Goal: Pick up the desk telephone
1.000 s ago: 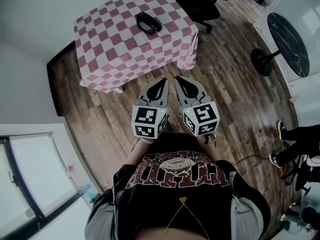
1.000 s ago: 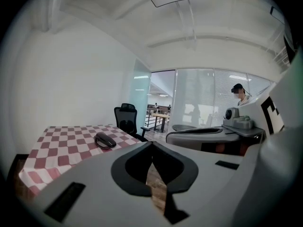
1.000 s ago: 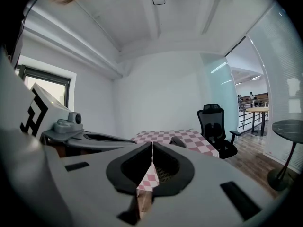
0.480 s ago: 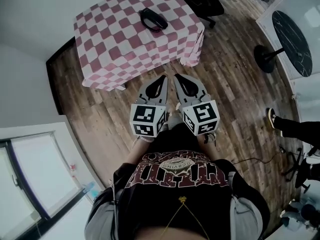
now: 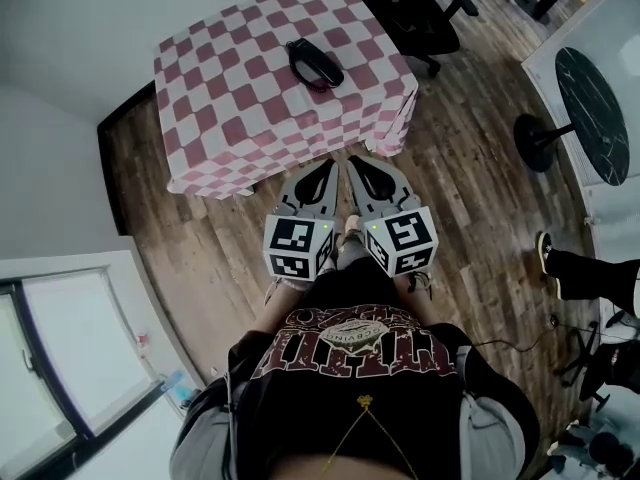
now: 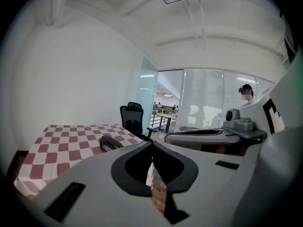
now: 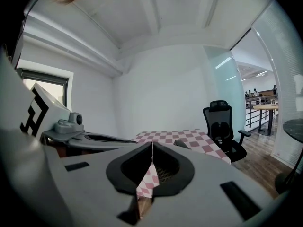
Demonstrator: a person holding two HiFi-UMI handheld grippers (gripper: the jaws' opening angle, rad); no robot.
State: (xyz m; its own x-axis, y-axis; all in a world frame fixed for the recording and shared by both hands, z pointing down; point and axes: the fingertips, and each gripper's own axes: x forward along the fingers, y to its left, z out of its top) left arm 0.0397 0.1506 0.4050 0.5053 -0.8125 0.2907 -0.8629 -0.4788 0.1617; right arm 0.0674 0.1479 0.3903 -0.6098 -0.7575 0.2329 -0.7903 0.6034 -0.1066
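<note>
Black desk telephone point(image 5: 313, 64) is laid flat on pink-checkered tabletop point(image 5: 220, 118), office chair point(image 5: 415, 8) parked behind. Clenched empty: left hand-held gripper point(image 5: 330, 165), right hand-held gripper point(image 5: 354, 161).

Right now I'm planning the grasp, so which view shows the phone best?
The head view: the phone lies whole on the checkered table, seen from above. The left gripper view shows it low and side-on, partly behind the jaw. The right gripper view shows only a dark sliver past the jaw.

The black desk telephone point(image 5: 313, 63) lies flat on the checkered tablecloth point(image 5: 240, 108).
</note>
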